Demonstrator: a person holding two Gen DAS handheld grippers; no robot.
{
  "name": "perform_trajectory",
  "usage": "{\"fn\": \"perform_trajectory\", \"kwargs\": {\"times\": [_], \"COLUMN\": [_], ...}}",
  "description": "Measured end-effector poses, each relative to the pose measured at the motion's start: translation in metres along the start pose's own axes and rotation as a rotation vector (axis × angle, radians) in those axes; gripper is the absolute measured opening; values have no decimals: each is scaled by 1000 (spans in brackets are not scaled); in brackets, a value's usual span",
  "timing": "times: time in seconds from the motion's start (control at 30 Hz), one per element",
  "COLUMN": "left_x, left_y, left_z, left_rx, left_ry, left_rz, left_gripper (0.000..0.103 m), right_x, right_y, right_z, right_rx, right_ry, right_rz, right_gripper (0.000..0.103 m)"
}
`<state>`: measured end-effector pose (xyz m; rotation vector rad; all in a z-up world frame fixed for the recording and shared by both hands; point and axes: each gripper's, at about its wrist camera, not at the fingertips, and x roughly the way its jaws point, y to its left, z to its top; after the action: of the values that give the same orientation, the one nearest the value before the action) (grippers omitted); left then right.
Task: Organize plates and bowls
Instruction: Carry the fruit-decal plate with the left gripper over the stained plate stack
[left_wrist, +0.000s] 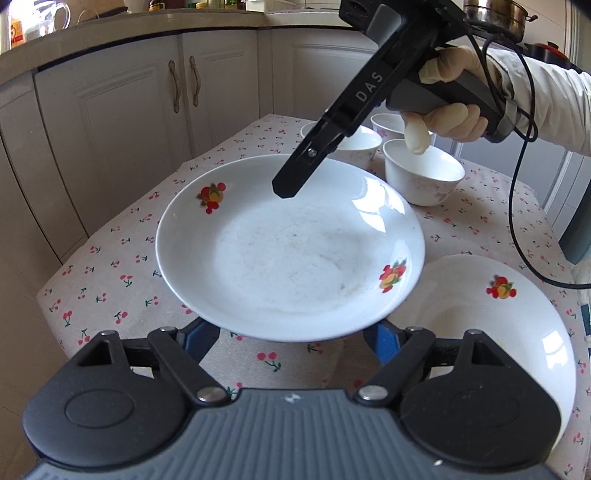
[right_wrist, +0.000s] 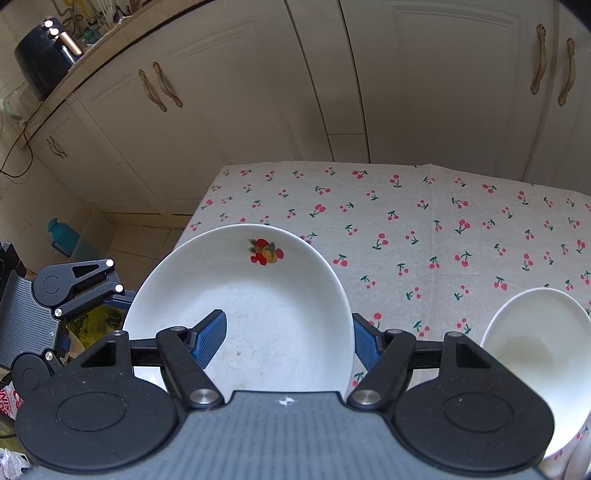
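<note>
Left tongs (left_wrist: 291, 341) grip plate (left_wrist: 288, 251), fingertips hidden beneath rim. Right tongs (right_wrist: 290, 341) clamp same plate's rim, right pad mostly hidden. Second plate (left_wrist: 491, 314) partly hidden.

Bright daylight makes shiny white spots on the plate (left_wrist: 288, 251) toward 2 o'clock. Edges bend round. The cabinets (right_wrist: 258, 92) look dim.
</note>
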<state>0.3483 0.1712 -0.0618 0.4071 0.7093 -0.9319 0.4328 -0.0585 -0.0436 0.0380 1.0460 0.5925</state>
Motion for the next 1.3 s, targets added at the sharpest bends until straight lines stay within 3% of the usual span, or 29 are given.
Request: {"fn": "perform_trajectory", "kwargs": {"times": [0.67,1.3], "left_x": [-52,-51], "left_y": [-89,-150], "left_z": [-12,-43], "left_rx": [-24,-89], "left_ry": [-7,43], "left_rz": [38,-2], "left_gripper": [84,84], "right_x": [-68,-84], "right_y": [43,54], "right_z": [-69,-148], "right_rx": [-43,-22], "right_ry": [-45,-22], "right_rz": [47,71], "right_gripper": [77,77]}}
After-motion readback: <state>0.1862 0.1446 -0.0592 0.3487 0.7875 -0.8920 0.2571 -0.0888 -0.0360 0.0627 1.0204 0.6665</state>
